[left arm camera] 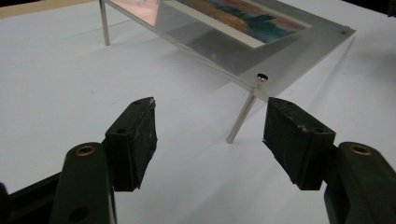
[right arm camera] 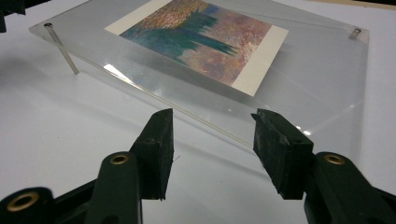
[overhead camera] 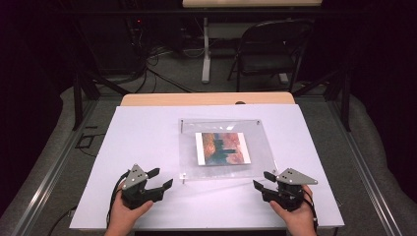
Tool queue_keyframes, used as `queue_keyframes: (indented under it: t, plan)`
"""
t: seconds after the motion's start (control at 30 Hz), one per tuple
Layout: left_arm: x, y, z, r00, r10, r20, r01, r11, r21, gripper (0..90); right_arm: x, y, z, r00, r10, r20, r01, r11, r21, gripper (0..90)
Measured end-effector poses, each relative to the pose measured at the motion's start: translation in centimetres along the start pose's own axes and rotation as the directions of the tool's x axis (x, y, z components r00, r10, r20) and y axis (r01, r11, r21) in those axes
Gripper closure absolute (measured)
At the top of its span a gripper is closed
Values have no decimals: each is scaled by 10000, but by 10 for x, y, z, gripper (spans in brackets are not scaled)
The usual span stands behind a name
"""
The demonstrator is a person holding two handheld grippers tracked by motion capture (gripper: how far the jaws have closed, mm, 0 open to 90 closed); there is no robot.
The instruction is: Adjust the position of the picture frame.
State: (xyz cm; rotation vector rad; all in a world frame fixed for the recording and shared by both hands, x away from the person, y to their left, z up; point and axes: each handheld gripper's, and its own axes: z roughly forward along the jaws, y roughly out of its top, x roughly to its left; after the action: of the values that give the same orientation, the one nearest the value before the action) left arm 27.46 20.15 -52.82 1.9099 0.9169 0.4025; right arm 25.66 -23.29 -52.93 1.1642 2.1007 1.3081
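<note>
Both tongs rest low on the white table (overhead camera: 147, 132) in the high view, each held in a hand at the near edge. Left tongs (overhead camera: 160, 178) sit with jaws spread and nothing between them, aimed toward the near left corner of the clear acrylic frame (overhead camera: 265, 147). Right tongs (overhead camera: 263, 179) are likewise spread and empty, just beside the frame's near right corner. That frame lies in the middle of the table, raised on thin metal legs, with a painted print (overhead camera: 223, 148) in orange, pink and teal under its clear sheet. A dark folding chair (overhead camera: 273, 49) stands on the floor beyond the table.

From the left gripper view, the left tongs (left arm camera: 210, 137) gape wide over bare white surface. 1 slanting metal leg (left arm camera: 243, 112) of the frame stands just ahead, between the 2 jaw tips but apart from both. The frame's corner hangs above it.

From the right gripper view, the right tongs (right arm camera: 212, 140) are spread, holding nothing. The frame's near edge (right arm camera: 196, 116) runs just past the jaw tips, and the print (right arm camera: 201, 32) shows through the sheet. Another leg (right arm camera: 63, 49) stands at the far left corner.
</note>
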Motion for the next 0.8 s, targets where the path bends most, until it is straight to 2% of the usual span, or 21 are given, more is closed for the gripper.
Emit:
queue_keyframes:
  t: [0.07, 0.1, 0.33, 0.37, 0.53, 0.57, 0.63, 0.7, 0.8]
  plan:
    - [-2, 1, 4, 9999, 15, 113, -16, 10000, 88, 375, -2, 0, 0, 10000, 76, -26, -76, 10000, -18, 479]
    - [-4, 2, 7, 9997, 141, 183, -145, 9996, 222, 382, -3, 0, 0, 9998, 204, -53, -204, 9998, -31, 479]
    - [-7, 3, 18, 9983, 166, 563, -204, 9975, 674, 485, -5, 0, 0, 9995, 313, -70, -314, 9995, -60, 480]
    - [-8, 4, 20, 9975, 281, 645, -334, 9960, 829, 498, -5, 0, 0, 9994, 330, -66, -331, 9994, -132, 479]
    - [-11, 5, 28, 9966, 334, 756, -417, 9929, 1118, 569, -6, 0, -1, 9992, 391, -21, -391, 9992, -81, 479]
    - [-12, 6, 32, 9959, 465, 774, -562, 9901, 1288, 585, -7, 0, -2, 9992, 394, -13, -394, 9992, -102, 480]
    - [-13, 6, 35, 9961, 424, 774, -527, 9894, 1357, 595, -8, 0, -2, 9992, 402, 2, -402, 9991, -114, 480]
    - [-13, 6, 44, 9951, 523, 835, -656, 9841, 1651, 627, -9, 0, -1, 9989, 478, -20, -478, 9988, -138, 485]
    - [-14, 6, 49, 9944, 502, 931, -658, 9826, 1736, 650, -9, -1, -2, 9988, 479, -15, -480, 9988, -113, 489]
